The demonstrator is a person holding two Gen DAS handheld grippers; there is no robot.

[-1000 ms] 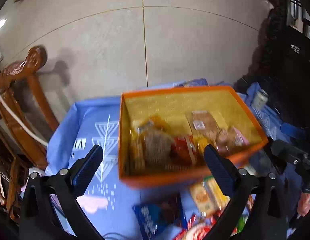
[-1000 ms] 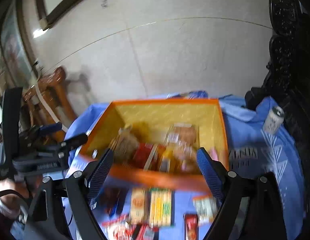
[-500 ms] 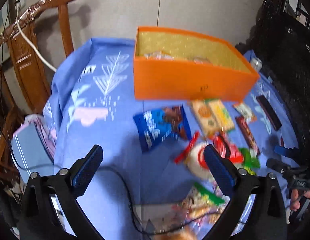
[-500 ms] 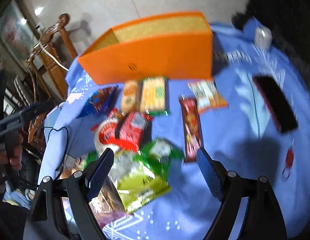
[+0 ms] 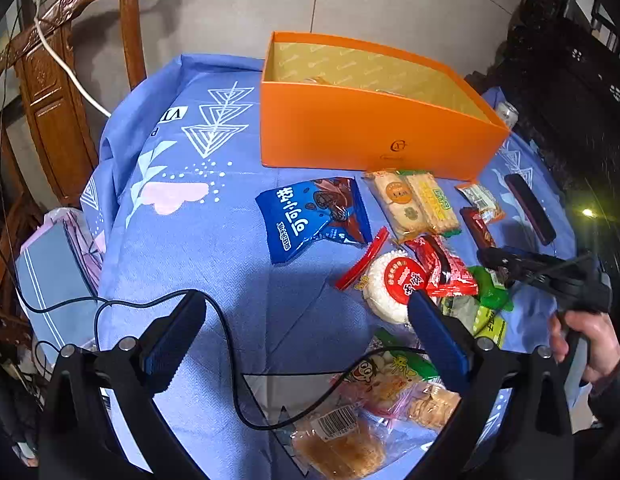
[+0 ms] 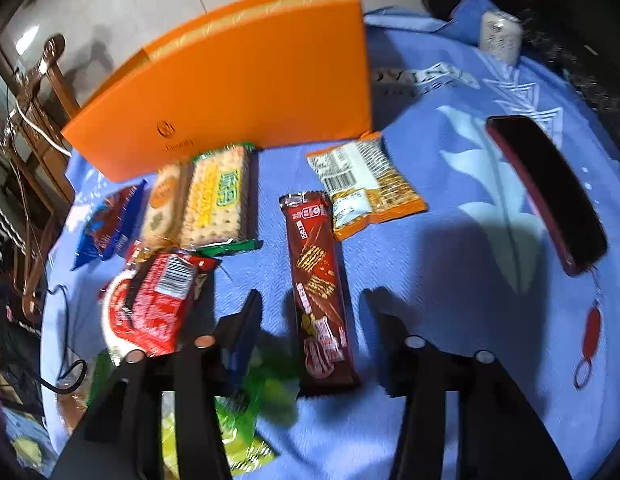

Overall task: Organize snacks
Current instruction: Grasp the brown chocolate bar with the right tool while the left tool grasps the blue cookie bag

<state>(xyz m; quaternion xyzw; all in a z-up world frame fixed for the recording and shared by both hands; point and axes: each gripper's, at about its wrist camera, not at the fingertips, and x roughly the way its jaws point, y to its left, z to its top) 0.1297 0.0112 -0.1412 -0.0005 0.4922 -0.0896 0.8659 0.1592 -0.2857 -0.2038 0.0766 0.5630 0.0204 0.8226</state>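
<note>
The orange box (image 5: 374, 136) stands on the blue cloth (image 5: 197, 240), with loose snacks spread just in front of it. The left gripper (image 5: 305, 336) hangs wide open and empty over the cloth, before the box. The right gripper (image 6: 310, 312) is closing, its jaws either side of the brown bar (image 6: 318, 280) lying in front of the box, not yet pressing it.

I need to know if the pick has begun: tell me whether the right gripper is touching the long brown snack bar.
Apart. In the right wrist view, the right gripper is closing around the brown snack bar, with blue cloth visible between it and each finger.
</note>
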